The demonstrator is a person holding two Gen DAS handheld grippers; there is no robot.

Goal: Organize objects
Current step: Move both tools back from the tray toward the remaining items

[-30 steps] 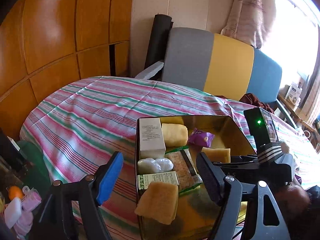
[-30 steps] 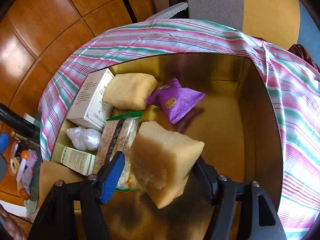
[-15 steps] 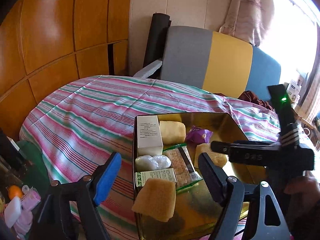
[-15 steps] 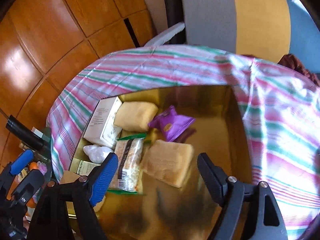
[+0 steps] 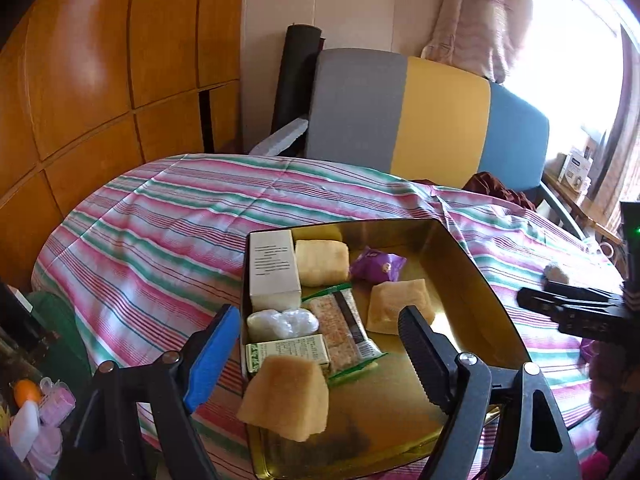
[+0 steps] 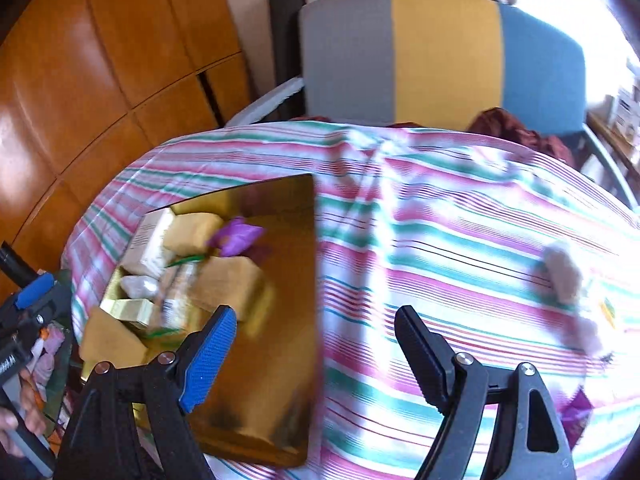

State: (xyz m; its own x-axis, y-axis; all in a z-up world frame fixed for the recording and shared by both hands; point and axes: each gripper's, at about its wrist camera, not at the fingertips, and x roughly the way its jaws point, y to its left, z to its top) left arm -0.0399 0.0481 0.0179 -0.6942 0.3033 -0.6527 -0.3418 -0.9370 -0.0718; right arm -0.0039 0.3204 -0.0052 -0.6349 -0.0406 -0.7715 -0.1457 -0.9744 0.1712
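Observation:
A gold tin on the striped cloth holds a white box, yellow wrapped cakes, a purple packet, a cracker pack and a green-white box. One more yellow cake lies loose in the tin's middle. My left gripper stands open over the tin's near left corner; a yellow cake leans there between the fingers, untouched by them. My right gripper is open and empty, above the cloth just right of the tin.
On the cloth at the right lie a beige lump, a pink item and a purple packet. A grey, yellow and blue chair back stands behind the table. Small clutter sits low at the left.
The right gripper let go of the yellow cake, which now lies in the tin, then rose and swung right over the cloth. The left gripper has stayed in place.

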